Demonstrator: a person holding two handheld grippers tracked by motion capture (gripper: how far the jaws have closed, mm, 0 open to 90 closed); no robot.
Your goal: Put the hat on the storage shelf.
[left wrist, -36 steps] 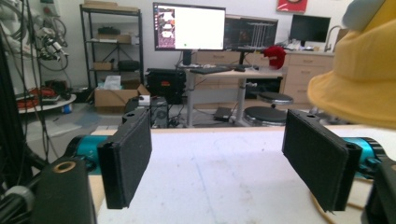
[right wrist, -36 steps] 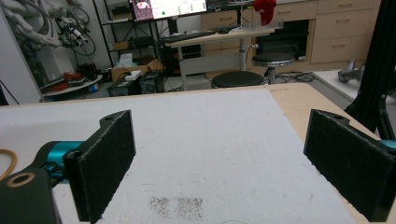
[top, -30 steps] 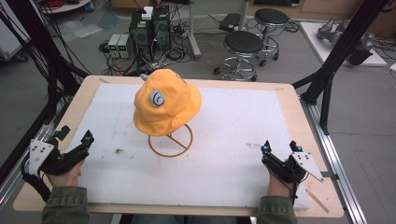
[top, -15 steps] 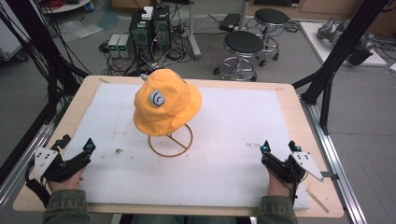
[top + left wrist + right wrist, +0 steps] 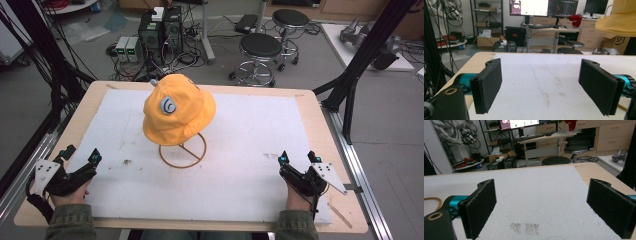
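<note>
A yellow bucket hat (image 5: pixel 177 109) with a round white badge sits upright on a thin wire stand (image 5: pixel 182 151) in the middle of the white mat (image 5: pixel 250 135). Its brim (image 5: pixel 617 23) reaches into the top right of the left gripper view. My left gripper (image 5: pixel 81 155) rests at the mat's front left corner, open, nothing between its black pads (image 5: pixel 486 87). My right gripper (image 5: pixel 297 157) lies at the front right, also open and empty, its pads (image 5: pixel 477 206) wide apart. In the right gripper view the stand's ring (image 5: pixel 431 203) shows at the left edge.
The mat lies on a wooden table (image 5: pixel 332 150) with black frame posts (image 5: pixel 360 60) at both sides. Dark smudges (image 5: pixel 125 161) mark the mat near the front left. Stools (image 5: pixel 260 47), computer boxes (image 5: pixel 160 30) and cables stand on the floor beyond the far edge.
My left gripper has slid a little toward the front edge of the table and turned slightly. The right gripper and the hat have not moved.
</note>
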